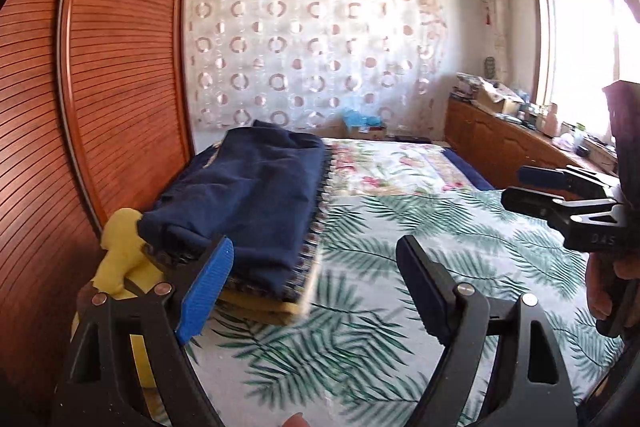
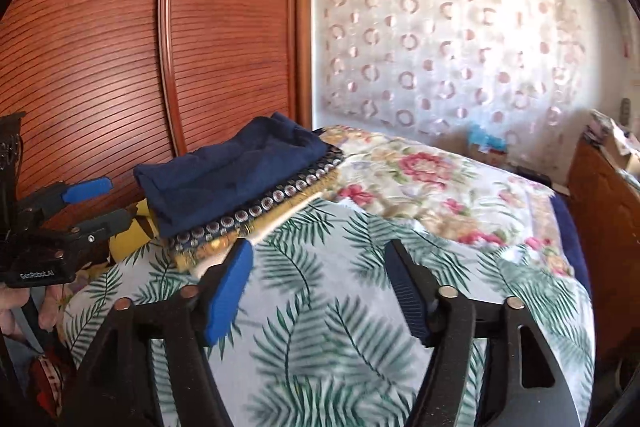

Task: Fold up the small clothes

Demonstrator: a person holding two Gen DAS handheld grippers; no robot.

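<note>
**Both grippers empty above the bed, folded pile at its far-left side**

From the left wrist we see the left gripper (image 1: 316, 287) with its jaws spread wide and nothing between them, only the palm-leaf sheet (image 1: 460, 239) below. Up and to the left lies a folded navy garment (image 1: 248, 195) on top of a stack of folded clothes (image 1: 280, 291), a patterned piece and a yellow one showing at its edges. The stack sits on the bed beside the slatted wooden wardrobe (image 1: 120, 67). A yellow cloth (image 1: 120, 251) lies just beside the stack, touching the navy garment as far as we can tell through the blur. At the right edge the right gripper (image 1: 516, 187) points inward, its jaws apart and empty.

From the right wrist, the right gripper (image 2: 318, 291) stands parted over the leaf sheet (image 2: 320, 327), holding nothing. The navy garment (image 2: 232, 167) tops the stack (image 2: 256, 215) ahead and to the left. The left gripper (image 2: 104, 199) enters from the left edge, jaws apart, near the stack. A floral quilt (image 2: 432, 179) covers the bed beyond.
</note>
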